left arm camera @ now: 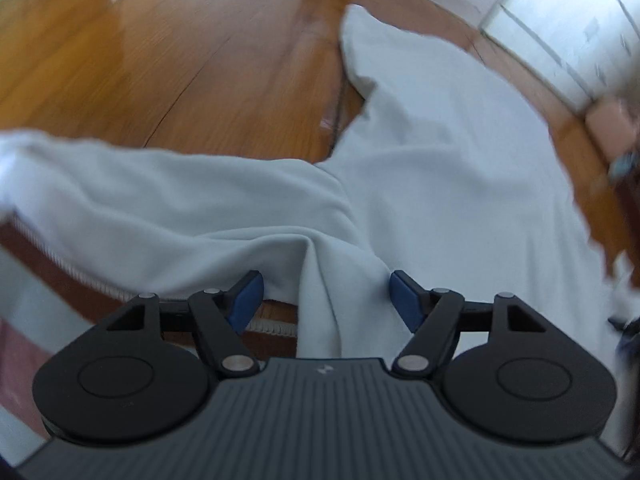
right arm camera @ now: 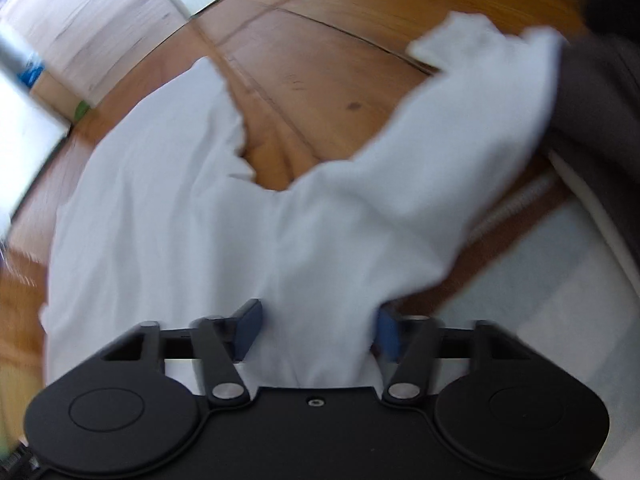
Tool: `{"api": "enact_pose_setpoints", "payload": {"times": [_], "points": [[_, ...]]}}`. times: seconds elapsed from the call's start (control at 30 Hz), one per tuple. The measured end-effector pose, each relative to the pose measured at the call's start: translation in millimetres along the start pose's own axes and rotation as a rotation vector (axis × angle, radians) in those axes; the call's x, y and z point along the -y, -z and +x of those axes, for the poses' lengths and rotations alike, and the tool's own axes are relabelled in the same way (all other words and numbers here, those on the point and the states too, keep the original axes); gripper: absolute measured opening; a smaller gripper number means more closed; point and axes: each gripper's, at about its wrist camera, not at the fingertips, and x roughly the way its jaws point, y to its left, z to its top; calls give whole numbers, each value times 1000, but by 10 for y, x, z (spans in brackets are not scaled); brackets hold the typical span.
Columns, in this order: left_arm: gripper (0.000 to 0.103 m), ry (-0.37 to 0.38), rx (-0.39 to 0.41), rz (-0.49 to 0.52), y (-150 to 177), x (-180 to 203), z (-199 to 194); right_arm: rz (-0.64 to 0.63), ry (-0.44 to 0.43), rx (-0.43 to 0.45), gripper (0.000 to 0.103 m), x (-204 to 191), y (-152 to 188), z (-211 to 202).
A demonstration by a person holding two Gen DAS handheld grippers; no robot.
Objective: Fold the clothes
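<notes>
I am looking down on a pale, soft garment (left arm camera: 420,184) lying across a glossy wooden floor (left arm camera: 160,60), with bare boards running open on the far left. My left gripper (left arm camera: 326,300) is standing fairly wide, a bunched fold rising between its blue pads (left arm camera: 246,300) without being pinched. My right gripper (right arm camera: 316,332) is showing parted fingers with cloth (right arm camera: 180,220) gathered between them; blur is hiding whether they press. A fringed rug edge (right arm camera: 516,200) is lying near right.
</notes>
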Motion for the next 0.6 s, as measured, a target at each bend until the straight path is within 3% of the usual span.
{"api": "enact_pose_setpoints", "payload": {"times": [0.03,0.07,0.17,0.2,0.33,0.4,0.43,0.53,0.6], "points": [[57,-23,7,46,15,45,-9,-63,30,31,4,-78,-3,-24],[45,-55,3,91,29,79,-22,-149,78,119,4,-156,22,-149],[42,-118,-26,155,47,119,-27,-424,250,370,3,-297,160,-499],[42,-121,-33,148,37,112,-35,-448,314,381,3,-241,155,-496],[42,-122,-55,107,-13,69,-62,-353,438,235,3,76,-21,-239],[42,-117,-54,85,-22,43,-69,-299,426,235,7,126,-13,-306],[40,-110,-55,68,-30,23,-75,-315,409,261,16,81,50,-401],[8,-66,-28,25,-40,-43,-140,-398,357,309,38,-90,308,-643],[7,-42,10,25,-67,-42,-226,-451,232,285,40,-187,507,-766]]}}
